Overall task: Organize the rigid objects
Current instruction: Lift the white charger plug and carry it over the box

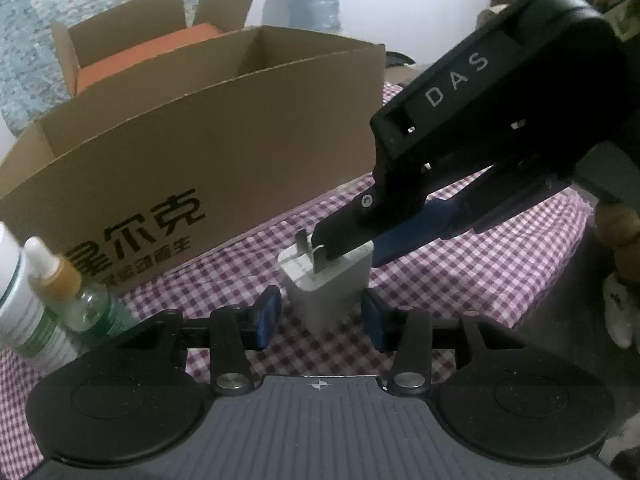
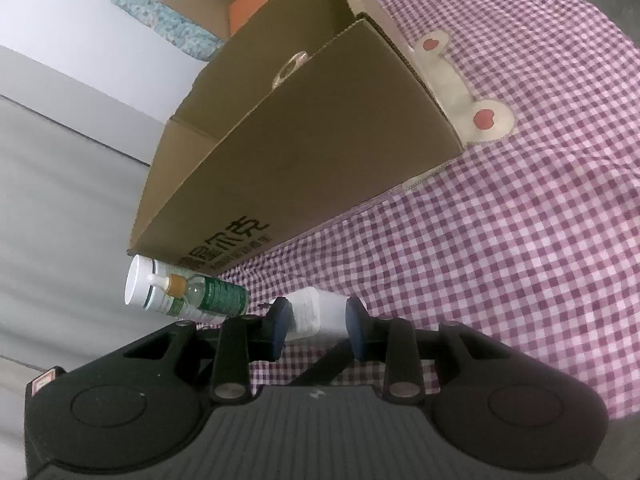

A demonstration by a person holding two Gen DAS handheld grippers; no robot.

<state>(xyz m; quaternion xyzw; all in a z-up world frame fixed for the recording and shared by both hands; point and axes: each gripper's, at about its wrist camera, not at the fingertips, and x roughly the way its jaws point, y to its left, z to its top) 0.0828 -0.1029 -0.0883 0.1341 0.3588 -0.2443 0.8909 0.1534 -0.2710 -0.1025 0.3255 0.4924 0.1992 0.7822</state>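
A white plug charger (image 1: 326,292) stands upright on the checked cloth (image 1: 480,264) with its metal prongs up. My left gripper (image 1: 321,318) straddles its lower body. A gap shows beside the left pad (image 1: 269,316), so the jaws are open around it. My right gripper (image 1: 352,252) reaches in from the upper right, and its fingers clamp the charger's top by the prongs. In the right wrist view the charger (image 2: 316,314) sits tight between the right gripper's (image 2: 318,326) blue pads.
An open cardboard box (image 1: 208,128) with printed characters stands just behind the charger, and an orange box (image 1: 160,52) lies in a second carton beyond it. A white bottle (image 1: 20,300) and a small green-labelled bottle (image 1: 92,304) stand at the left. A plush toy (image 1: 620,312) is at the right edge.
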